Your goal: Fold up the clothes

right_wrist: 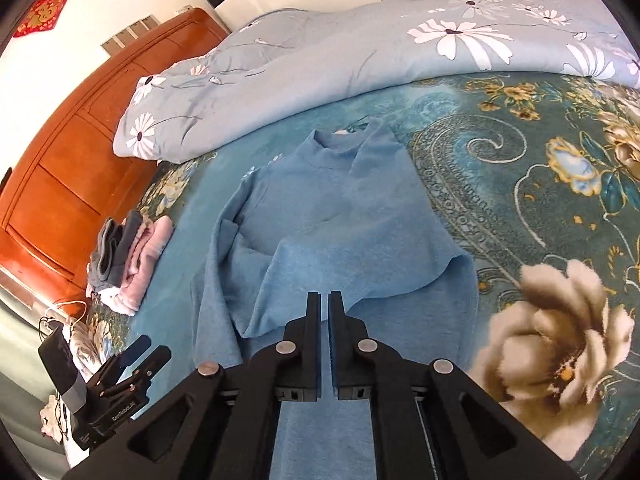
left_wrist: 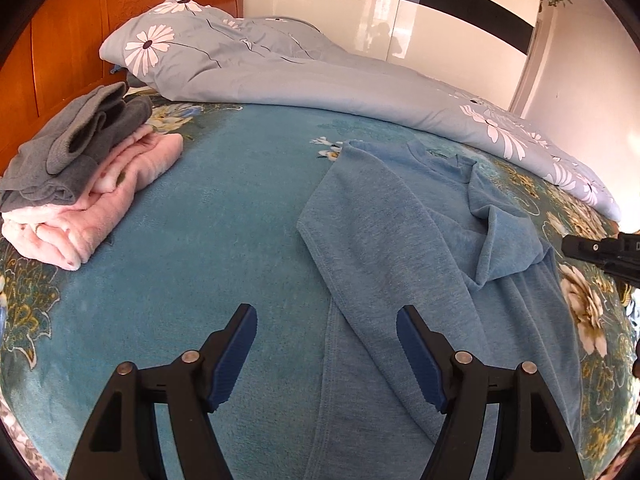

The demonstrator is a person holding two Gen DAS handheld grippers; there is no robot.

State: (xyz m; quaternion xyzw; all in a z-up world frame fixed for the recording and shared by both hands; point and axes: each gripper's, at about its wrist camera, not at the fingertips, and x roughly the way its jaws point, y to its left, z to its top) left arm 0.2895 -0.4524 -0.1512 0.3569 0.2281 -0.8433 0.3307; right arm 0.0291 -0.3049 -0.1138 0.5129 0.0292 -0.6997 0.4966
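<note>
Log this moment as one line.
blue top: partly folded on bed | left gripper: open above it | right gripper: shut, empty | folded stack: aside

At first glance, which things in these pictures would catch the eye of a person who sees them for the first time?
A blue sweater lies in the middle of the teal flowered blanket, with one sleeve folded across its body. Near the wooden headboard sits a folded stack, grey clothes on top of pink ones. The left gripper is wide open above the sweater's hem, and the right gripper is nearly closed.
</note>
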